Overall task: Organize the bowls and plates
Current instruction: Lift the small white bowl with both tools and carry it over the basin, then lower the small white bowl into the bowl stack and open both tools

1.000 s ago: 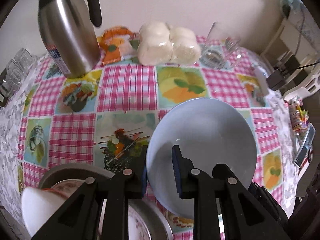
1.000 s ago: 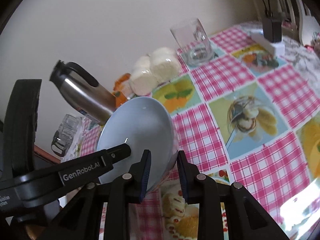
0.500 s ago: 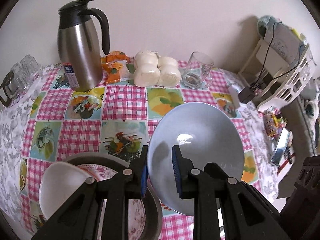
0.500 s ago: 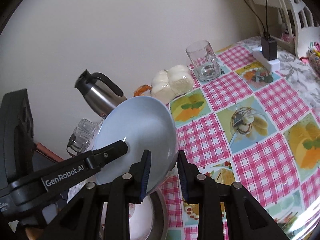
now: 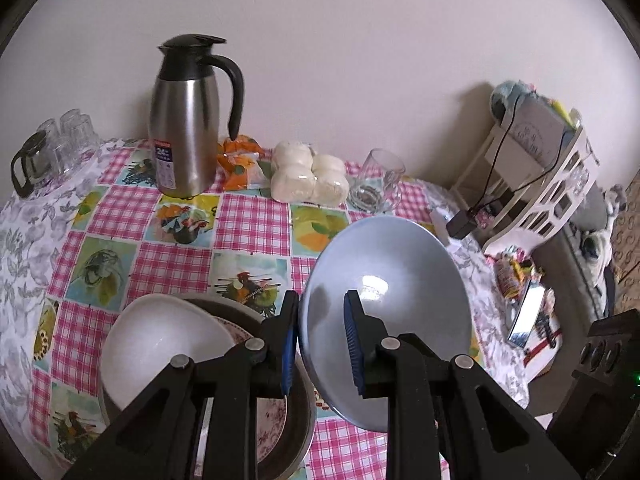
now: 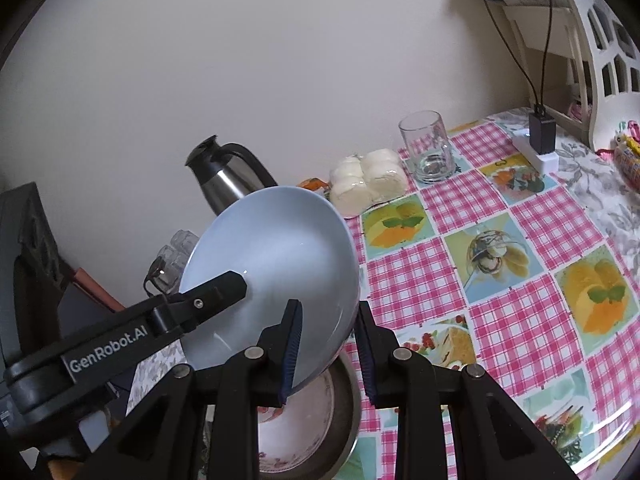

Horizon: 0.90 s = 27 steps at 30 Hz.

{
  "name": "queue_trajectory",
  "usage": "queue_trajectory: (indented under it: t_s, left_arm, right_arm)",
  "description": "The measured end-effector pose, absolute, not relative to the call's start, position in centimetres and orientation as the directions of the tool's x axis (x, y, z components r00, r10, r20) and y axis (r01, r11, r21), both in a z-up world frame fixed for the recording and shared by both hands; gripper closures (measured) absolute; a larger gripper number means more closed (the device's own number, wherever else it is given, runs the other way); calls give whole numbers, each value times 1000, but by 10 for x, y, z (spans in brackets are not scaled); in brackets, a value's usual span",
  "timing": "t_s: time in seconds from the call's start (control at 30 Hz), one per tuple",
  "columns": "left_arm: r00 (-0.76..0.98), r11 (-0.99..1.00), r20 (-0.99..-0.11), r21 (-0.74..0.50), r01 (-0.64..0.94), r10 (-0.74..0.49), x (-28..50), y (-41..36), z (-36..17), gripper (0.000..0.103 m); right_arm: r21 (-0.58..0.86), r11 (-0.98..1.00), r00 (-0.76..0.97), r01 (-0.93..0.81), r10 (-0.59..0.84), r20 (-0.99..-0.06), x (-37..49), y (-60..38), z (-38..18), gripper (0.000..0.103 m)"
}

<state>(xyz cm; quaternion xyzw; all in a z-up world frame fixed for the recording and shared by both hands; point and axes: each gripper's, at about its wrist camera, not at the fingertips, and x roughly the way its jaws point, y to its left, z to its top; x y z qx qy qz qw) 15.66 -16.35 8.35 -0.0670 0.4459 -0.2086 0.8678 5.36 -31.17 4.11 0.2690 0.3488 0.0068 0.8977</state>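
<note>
Left wrist view: our left hand-held gripper [image 5: 320, 336] is clamped on the rim of the pale blue bowl [image 5: 396, 288], one blue pad inside the bowl and the other behind its wall. We hold the bowl tilted, clear of the table [image 5: 248, 220]. In the right wrist view our right hand-held gripper [image 6: 328, 356] pinches the opposite edge of the same blue bowl [image 6: 280, 256], so both grippers carry it together above the metal pan [image 6: 344, 412].

Just left of the left gripper a white bowl [image 5: 160, 344] leans inside the metal pan [image 5: 304, 408], on top of a floral plate [image 5: 272, 420]. Further out on the pink checked tablecloth stand a steel thermos jug [image 5: 186, 120], an orange snack packet [image 5: 238, 162], a pack of white buns [image 5: 308, 178] and a clear glass [image 5: 378, 180]. Upturned glasses [image 5: 60, 140] sit at the far left edge.
</note>
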Motion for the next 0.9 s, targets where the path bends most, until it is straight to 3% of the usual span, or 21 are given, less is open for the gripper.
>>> queue_trajectory:
  t_s: [0.9]
  left_arm:
    - [593, 897, -686, -410, 165, -422, 133, -49, 78, 80]
  right_arm:
    - [440, 898, 712, 8, 304, -633, 64, -214, 40, 74]
